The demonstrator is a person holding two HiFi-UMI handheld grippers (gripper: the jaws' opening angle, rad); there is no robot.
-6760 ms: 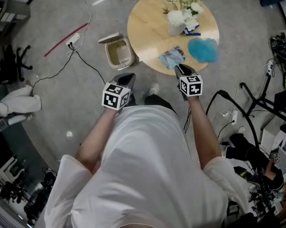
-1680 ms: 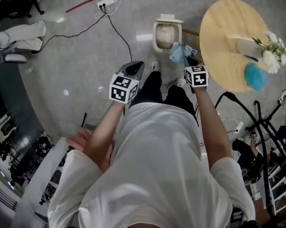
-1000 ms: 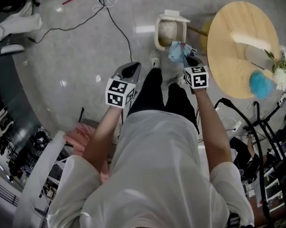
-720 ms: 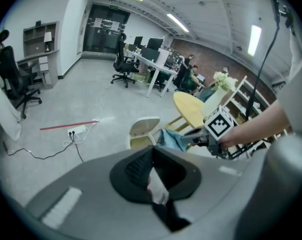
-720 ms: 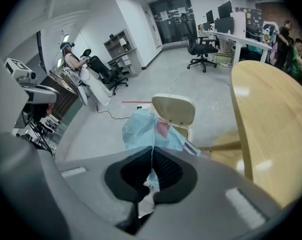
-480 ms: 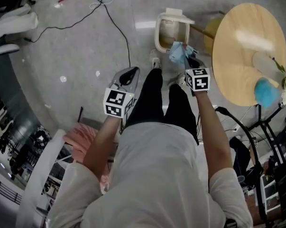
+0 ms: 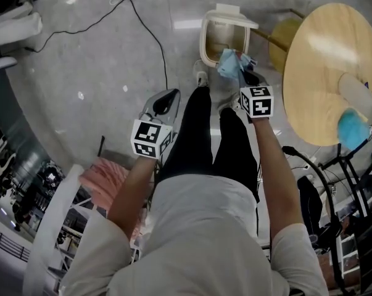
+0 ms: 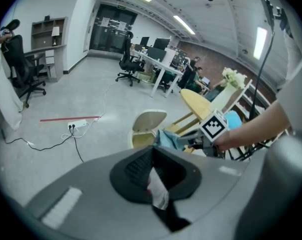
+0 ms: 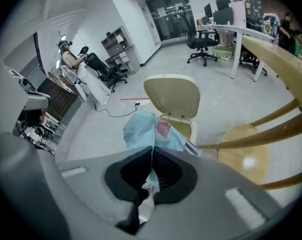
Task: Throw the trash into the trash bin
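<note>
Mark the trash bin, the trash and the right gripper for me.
trash bin (image 7: 203, 42), head view, on its left rim.
trash (image 7: 229, 63), head view, middle of the crumpled blue wrapper.
right gripper (image 9: 152, 150), right gripper view, where its jaws close on the trash.

**Head view:** taken from above the person, facing steeply down onto the floor; the bin (image 7: 224, 39) and table (image 7: 324, 73) lie far below, near the top edge.

**Left gripper view:** set low behind its own jaws, facing across the room; the bin (image 8: 148, 121) and table (image 8: 196, 101) are at middle distance.

**Right gripper view:** set likewise but tilted downward; the bin (image 9: 173, 96) is close ahead and the table (image 9: 281, 59) is at right.

All three views share the bin and table.
</note>
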